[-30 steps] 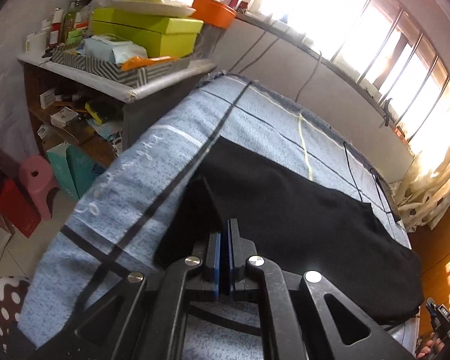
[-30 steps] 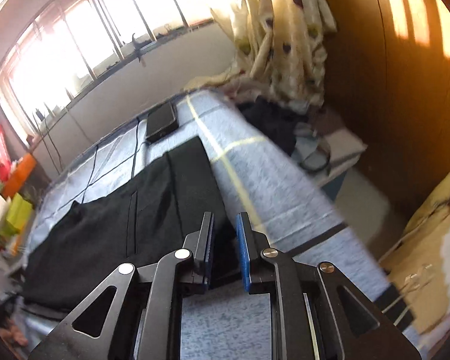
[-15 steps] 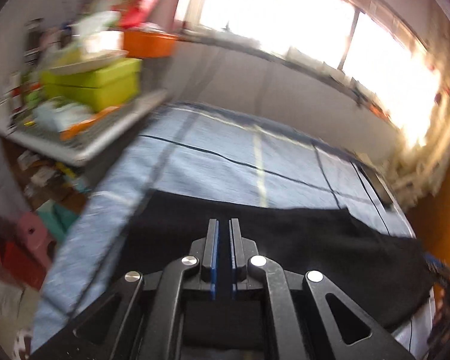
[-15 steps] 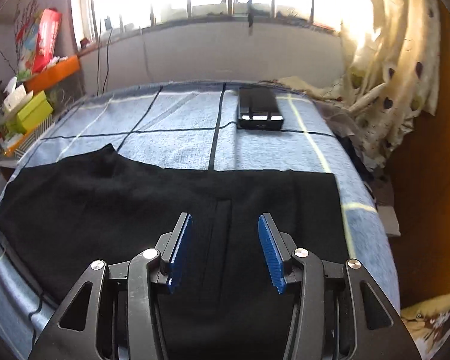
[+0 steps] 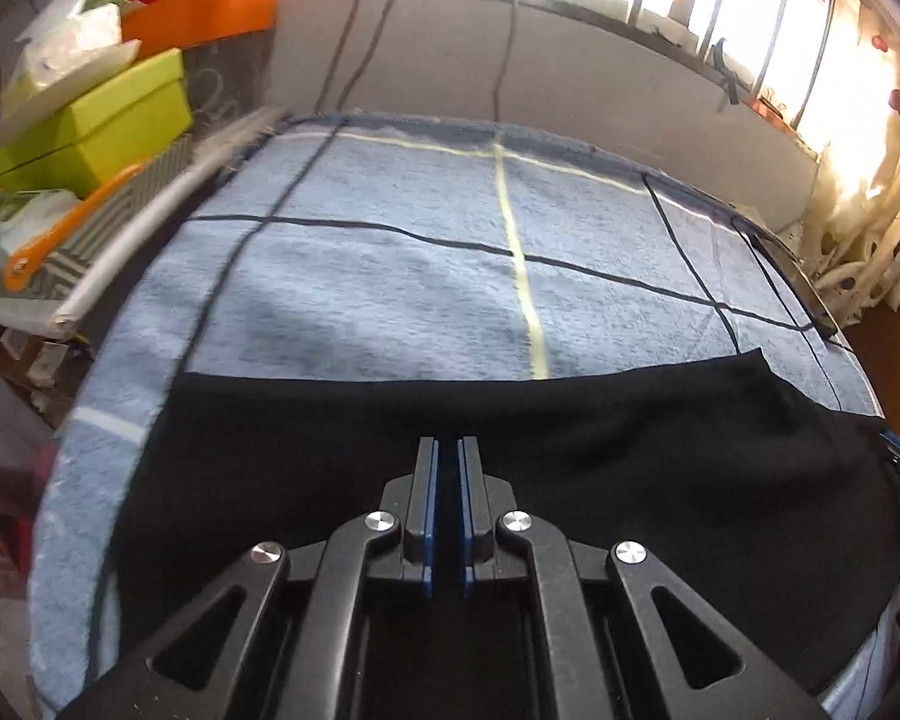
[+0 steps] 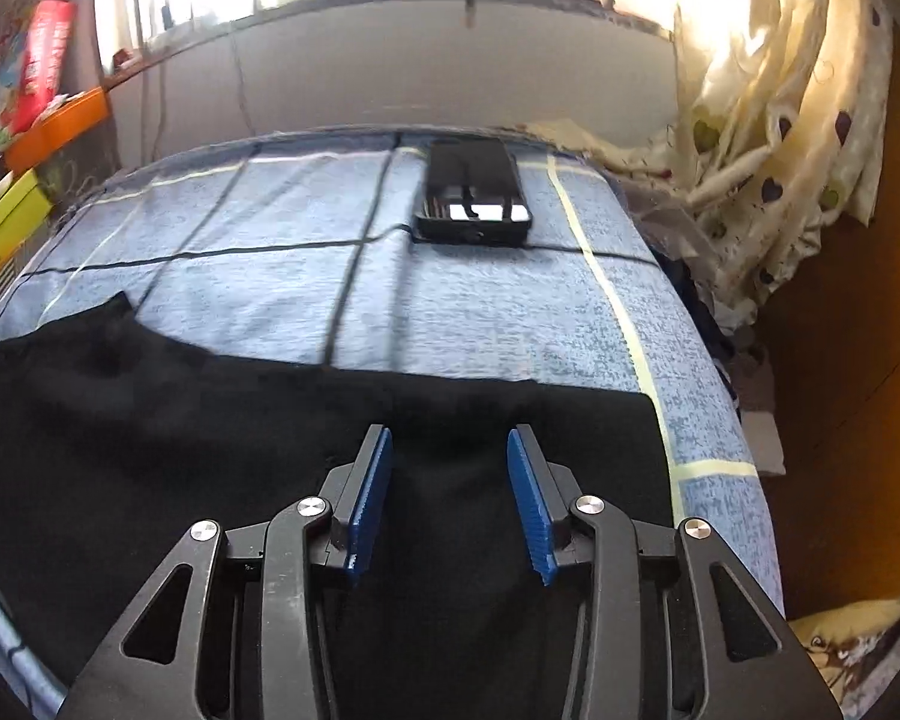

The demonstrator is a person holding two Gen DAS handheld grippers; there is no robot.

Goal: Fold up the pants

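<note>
Since the earlier frame both my hands swung to face the window. On the blue blanket [image 5: 390, 276] the black pants [image 6: 150, 420] lie flat near me. They look soft and light; I would pinch an edge. My left gripper [image 5: 447, 450] is clenched, empty; my right gripper [image 6: 447, 444] is closing, pads touching nothing.

Both wrist cameras sit close above the near bed edge, tilted down toward the far window wall. Left view takes in the shelf clutter at left; right view the curtain [image 6: 780, 138] at right. Shared: black pants [image 5: 570, 450], blue checked bedspread [image 5: 420, 300], phone [image 6: 471, 192].
</note>
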